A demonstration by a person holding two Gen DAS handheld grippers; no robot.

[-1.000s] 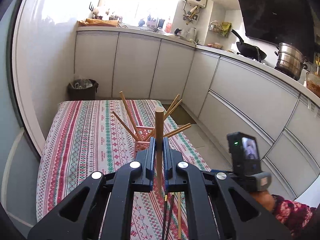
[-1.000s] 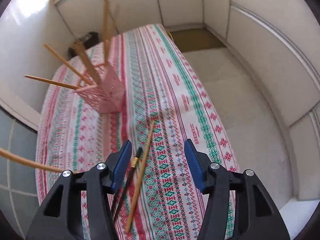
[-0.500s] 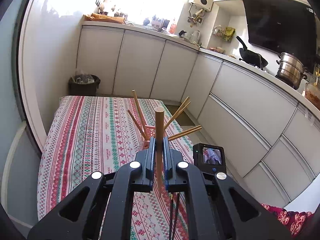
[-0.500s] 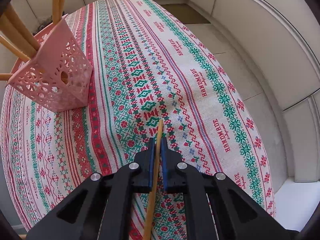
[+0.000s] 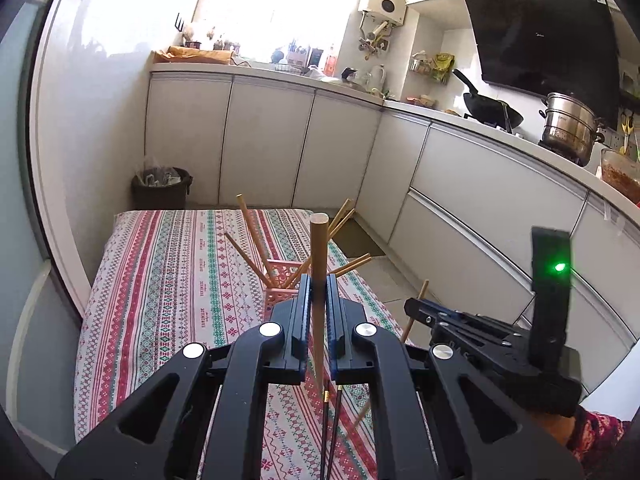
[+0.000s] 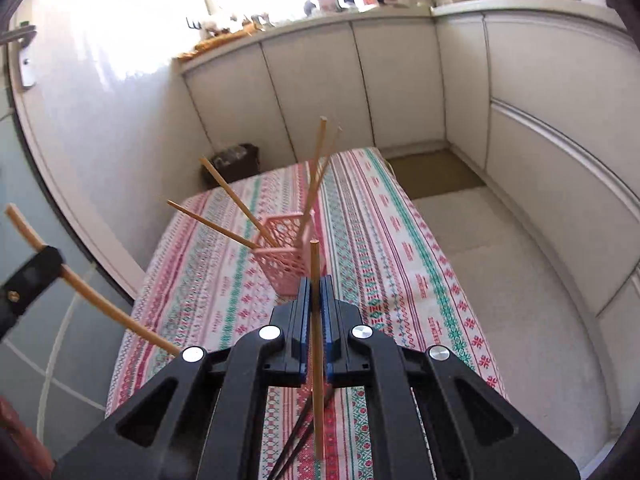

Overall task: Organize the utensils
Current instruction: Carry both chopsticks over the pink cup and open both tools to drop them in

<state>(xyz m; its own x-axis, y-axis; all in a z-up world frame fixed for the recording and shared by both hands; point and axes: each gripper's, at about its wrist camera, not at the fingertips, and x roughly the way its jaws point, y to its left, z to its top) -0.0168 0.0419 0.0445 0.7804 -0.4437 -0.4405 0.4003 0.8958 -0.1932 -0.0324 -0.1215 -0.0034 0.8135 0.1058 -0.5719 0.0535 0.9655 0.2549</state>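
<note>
— Chopsticks of pale wood are the matter in hand: each gripper carries one. The left gripper has its jaws clamped on a thick round wooden chopstick, which stands upright between the pads above the striped woven tablecloth.

— And the right gripper?

— Its jaws are pinched on a thinner wooden chopstick, also held nearly upright and clear of the cloth. The pink lattice plastic holder stands just beyond it on the table, with several wooden sticks already fanned out of it.

— So which step would that be?

— Carrying, by the look of it: both sticks picked up, neither yet dropped in. A pair of dark chopsticks remains lying on the cloth below the grippers.

— What does the next move ask for?

— Probably bringing one tip over the holder's open mouth, threading it between the leaning sticks, and letting go only once it is inside.
</note>
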